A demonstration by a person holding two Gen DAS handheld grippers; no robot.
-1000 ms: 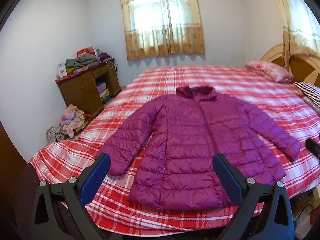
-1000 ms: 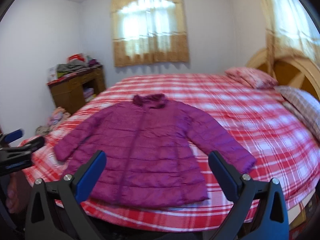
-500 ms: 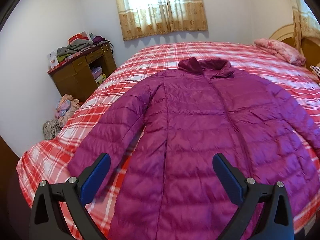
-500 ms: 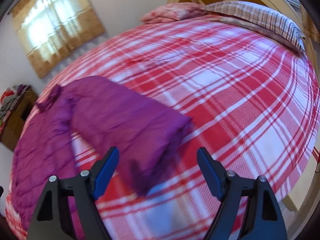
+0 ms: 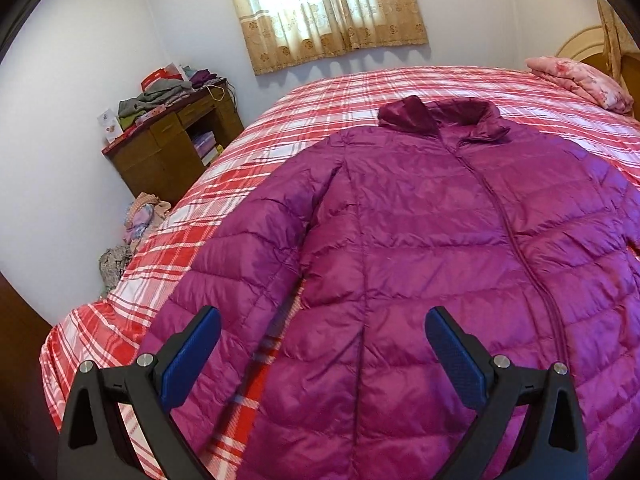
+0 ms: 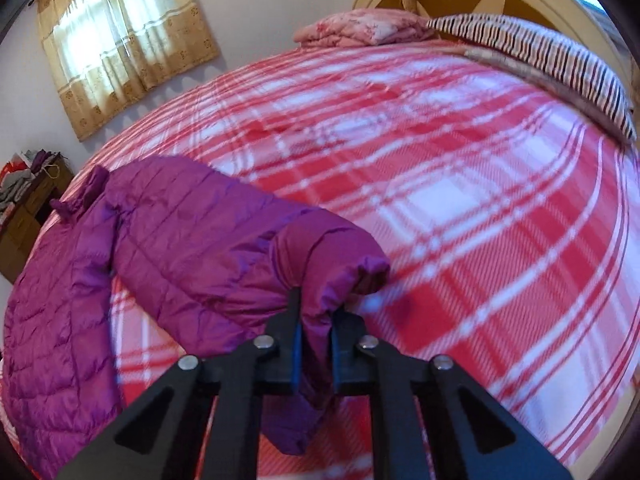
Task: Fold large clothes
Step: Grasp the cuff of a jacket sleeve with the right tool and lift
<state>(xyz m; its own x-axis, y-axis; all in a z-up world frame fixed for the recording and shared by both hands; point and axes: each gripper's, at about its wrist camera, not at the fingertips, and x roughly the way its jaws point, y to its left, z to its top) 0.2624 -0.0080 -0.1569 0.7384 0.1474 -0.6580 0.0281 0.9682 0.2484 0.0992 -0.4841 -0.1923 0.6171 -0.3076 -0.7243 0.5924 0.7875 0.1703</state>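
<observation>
A magenta quilted puffer jacket (image 5: pixel 420 248) lies front up on a red and white plaid bed (image 5: pixel 352 92), collar toward the window. My left gripper (image 5: pixel 320 340) hangs open just above the jacket's lower left side, near the gap beside its left sleeve (image 5: pixel 240 264). In the right wrist view my right gripper (image 6: pixel 314 320) is shut on the cuff end of the other sleeve (image 6: pixel 224 248), with the fabric pinched and bunched between the blue pads. The jacket's body (image 6: pixel 52 320) stretches away to the left.
A pink folded quilt (image 6: pixel 360 28) and a striped pillow (image 6: pixel 540 56) lie at the wooden headboard. A wooden desk (image 5: pixel 172 148) piled with clothes stands by the wall, with more clothes on the floor (image 5: pixel 136 220). Curtains (image 5: pixel 328 4) cover the window. Bare plaid bedspread spreads right of the sleeve.
Both grippers dropped closer to the jacket. The right one swung over to the right sleeve's cuff and went from wide open to shut on it. The left stayed open.
</observation>
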